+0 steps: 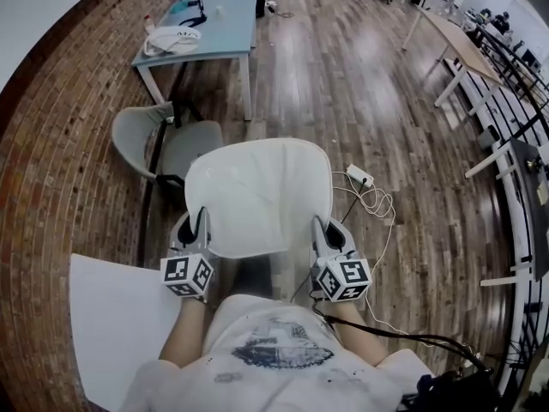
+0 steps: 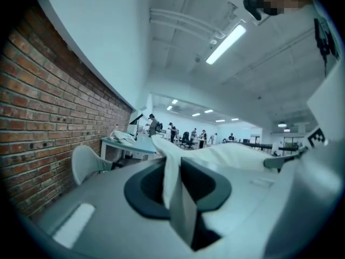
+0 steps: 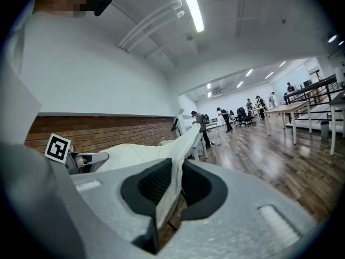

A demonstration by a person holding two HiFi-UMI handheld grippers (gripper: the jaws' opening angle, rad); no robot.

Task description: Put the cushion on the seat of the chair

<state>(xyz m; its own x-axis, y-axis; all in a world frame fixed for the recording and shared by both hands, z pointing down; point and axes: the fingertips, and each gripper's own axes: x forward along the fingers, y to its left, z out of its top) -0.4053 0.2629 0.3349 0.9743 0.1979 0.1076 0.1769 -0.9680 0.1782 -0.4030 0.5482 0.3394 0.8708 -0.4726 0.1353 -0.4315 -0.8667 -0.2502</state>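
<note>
The cushion point(image 1: 257, 196) hangs level, its near edge pinched at each end by the fingers point(image 2: 141, 190) of the left gripper point(image 1: 197, 221) and right gripper point(image 1: 322, 230), with the chair point(image 1: 184, 148) seat just far-left, nearer the left gripper.

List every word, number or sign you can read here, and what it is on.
None can be read.
Left cube, right cube: square patterns, no letters.
Shirt: print too blurred.
White thing on table: marks too small.
</note>
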